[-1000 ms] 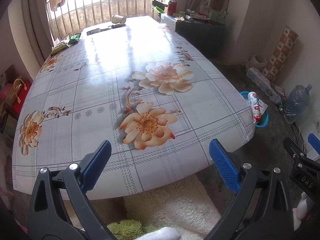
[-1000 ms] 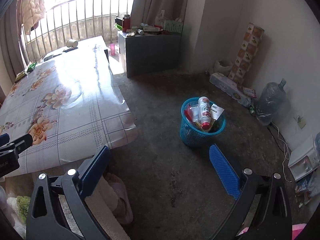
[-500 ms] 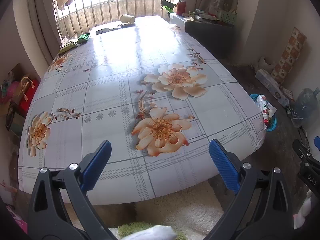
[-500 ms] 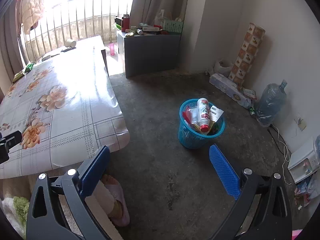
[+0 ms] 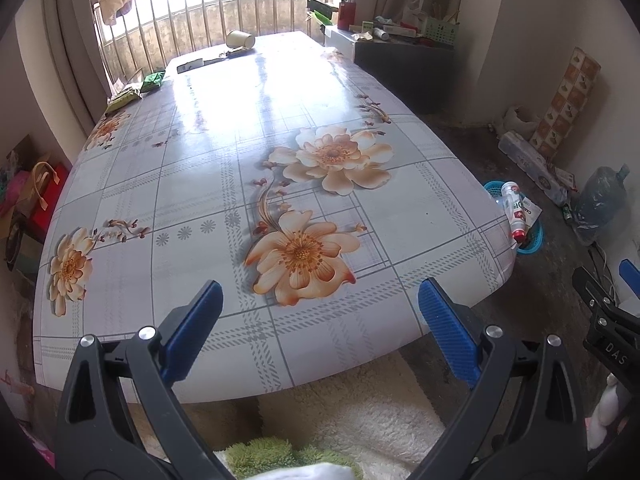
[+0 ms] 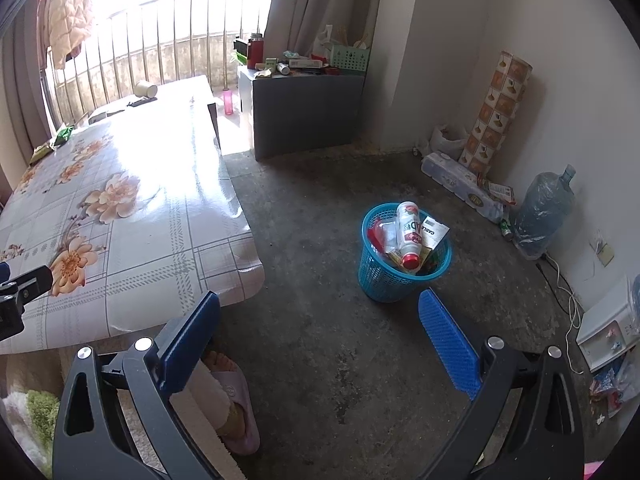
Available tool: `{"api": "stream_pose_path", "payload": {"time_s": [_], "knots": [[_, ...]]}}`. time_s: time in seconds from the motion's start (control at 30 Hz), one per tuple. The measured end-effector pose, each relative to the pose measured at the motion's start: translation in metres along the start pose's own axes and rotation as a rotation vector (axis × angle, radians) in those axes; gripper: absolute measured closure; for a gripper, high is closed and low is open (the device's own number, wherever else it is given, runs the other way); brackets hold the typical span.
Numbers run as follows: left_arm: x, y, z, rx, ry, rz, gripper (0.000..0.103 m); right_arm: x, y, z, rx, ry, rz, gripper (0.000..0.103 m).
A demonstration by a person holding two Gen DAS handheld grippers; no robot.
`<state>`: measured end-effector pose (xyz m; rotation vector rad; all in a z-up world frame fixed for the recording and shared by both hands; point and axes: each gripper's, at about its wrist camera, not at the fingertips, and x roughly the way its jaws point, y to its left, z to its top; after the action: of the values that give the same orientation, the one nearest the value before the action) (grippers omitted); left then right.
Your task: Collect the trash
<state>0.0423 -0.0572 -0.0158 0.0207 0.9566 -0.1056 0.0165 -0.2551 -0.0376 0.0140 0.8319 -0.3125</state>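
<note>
Beyond the widely parted blue pads of the left gripper (image 5: 318, 304), nothing held, a long table in a glossy flower-printed cloth (image 5: 248, 168) is seen, with green wrappers (image 5: 154, 80) and a tipped paper cup (image 5: 240, 39) at its far end. Ahead of the right gripper (image 6: 319, 314), likewise spread and empty, a blue plastic basket (image 6: 384, 276) filled with trash is seen on the concrete floor, just beyond its right pad.

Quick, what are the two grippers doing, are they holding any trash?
Left gripper: open, holding nothing.
Right gripper: open, holding nothing.
</note>
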Motion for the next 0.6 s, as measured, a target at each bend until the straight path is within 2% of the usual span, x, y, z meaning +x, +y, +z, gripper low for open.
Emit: {"api": "stream_pose_path", "payload": {"time_s": [0.6], "knots": [[-0.0068, -0.0029, -0.0016, 0.010, -0.001, -0.024, 0.009, -0.0060, -0.0011, 0.0011, -0.001, -0.017, -0.001, 0.006]]}}
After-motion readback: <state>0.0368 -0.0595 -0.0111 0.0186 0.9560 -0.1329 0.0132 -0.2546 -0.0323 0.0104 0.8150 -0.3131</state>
